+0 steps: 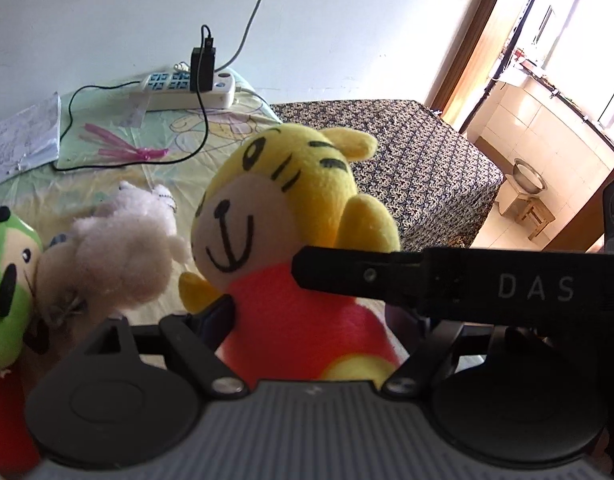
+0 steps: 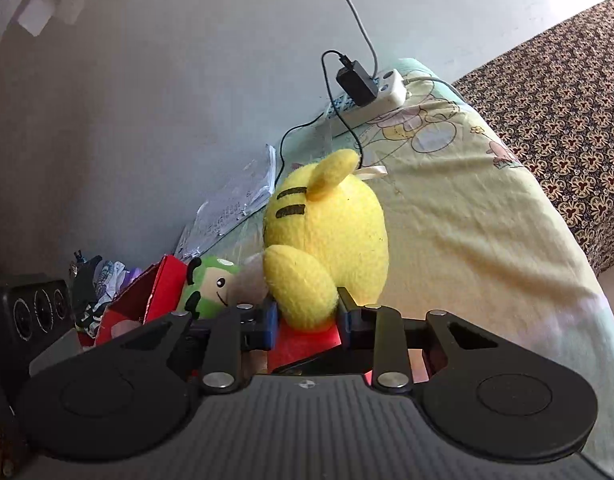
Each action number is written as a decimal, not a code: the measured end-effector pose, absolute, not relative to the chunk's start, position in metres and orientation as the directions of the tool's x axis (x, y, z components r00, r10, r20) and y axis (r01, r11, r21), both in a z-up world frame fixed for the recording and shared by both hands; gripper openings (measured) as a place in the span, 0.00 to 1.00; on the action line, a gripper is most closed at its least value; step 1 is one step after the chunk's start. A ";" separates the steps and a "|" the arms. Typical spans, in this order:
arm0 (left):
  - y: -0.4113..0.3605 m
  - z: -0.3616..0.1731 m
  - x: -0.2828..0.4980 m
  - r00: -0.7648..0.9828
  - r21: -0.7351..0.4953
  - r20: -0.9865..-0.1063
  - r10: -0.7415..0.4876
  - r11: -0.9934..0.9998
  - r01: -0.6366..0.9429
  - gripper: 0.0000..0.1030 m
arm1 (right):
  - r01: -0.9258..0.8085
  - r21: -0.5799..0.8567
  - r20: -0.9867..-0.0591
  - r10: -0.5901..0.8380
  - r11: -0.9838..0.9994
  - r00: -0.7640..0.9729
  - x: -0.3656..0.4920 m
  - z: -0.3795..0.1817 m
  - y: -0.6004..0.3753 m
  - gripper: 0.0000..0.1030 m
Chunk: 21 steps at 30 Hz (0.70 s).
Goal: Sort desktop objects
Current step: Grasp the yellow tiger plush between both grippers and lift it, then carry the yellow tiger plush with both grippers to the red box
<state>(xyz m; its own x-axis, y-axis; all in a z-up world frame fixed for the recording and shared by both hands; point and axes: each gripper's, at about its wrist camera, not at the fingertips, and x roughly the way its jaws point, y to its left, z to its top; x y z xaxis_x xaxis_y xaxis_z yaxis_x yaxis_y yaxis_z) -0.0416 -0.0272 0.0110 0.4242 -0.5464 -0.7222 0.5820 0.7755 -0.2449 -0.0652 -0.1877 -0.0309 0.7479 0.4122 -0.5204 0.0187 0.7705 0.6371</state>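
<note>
Desk under a pale cartoon-print cloth, set against a white wall, patterned bed beyond its far edge. Yellow tiger plush, red-bodied, largest item, upright near the front edge; right gripper clenched on its red torso below one arm, the finger seen crossing the left view. Left gripper: jaws flank the same toy, contact not discernible. White fluffy plush and green monkey plush, touching, just left of the tiger. Red box toward the left edge. Power strip with black charger at the back edge; papers; pink strips. Sorting judged early: one toy in hand, two ungathered.
</note>
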 end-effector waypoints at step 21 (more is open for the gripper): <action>0.118 0.085 -0.073 0.574 -0.203 -0.587 -0.571 0.790 0.579 0.78 | -0.145 0.567 -0.373 0.410 0.811 0.832 -0.081 0.034 -0.043 0.30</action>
